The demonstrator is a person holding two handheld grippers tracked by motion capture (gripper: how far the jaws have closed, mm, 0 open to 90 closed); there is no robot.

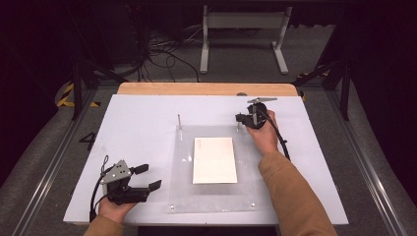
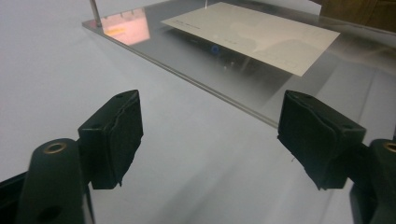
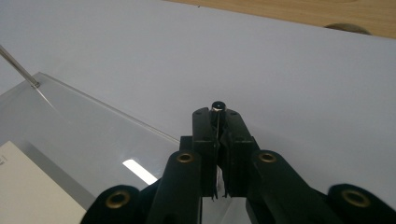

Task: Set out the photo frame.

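Note:
A clear acrylic plate (image 1: 182, 189) lies flat on the white table (image 1: 137, 123), with a white card (image 1: 214, 160) resting in its middle. A thin metal pin (image 1: 179, 120) stands upright at the plate's far left corner. At the far right corner, my right gripper (image 1: 239, 118) is shut on a second upright pin (image 3: 217, 105), whose dark tip shows just above the pads. My left gripper (image 1: 151, 177) sits low at the near left, off the plate, open with nothing between its pads (image 2: 116, 135). The plate's edge (image 2: 210, 81) and the card (image 2: 261, 35) lie ahead of it.
A wooden strip (image 1: 206, 88) runs along the table's far edge. Small screws (image 1: 172, 207) mark the plate's near corners. Beyond the table are a white metal stand (image 1: 243, 22), floor cables (image 1: 157, 54) and dark frame posts at both sides.

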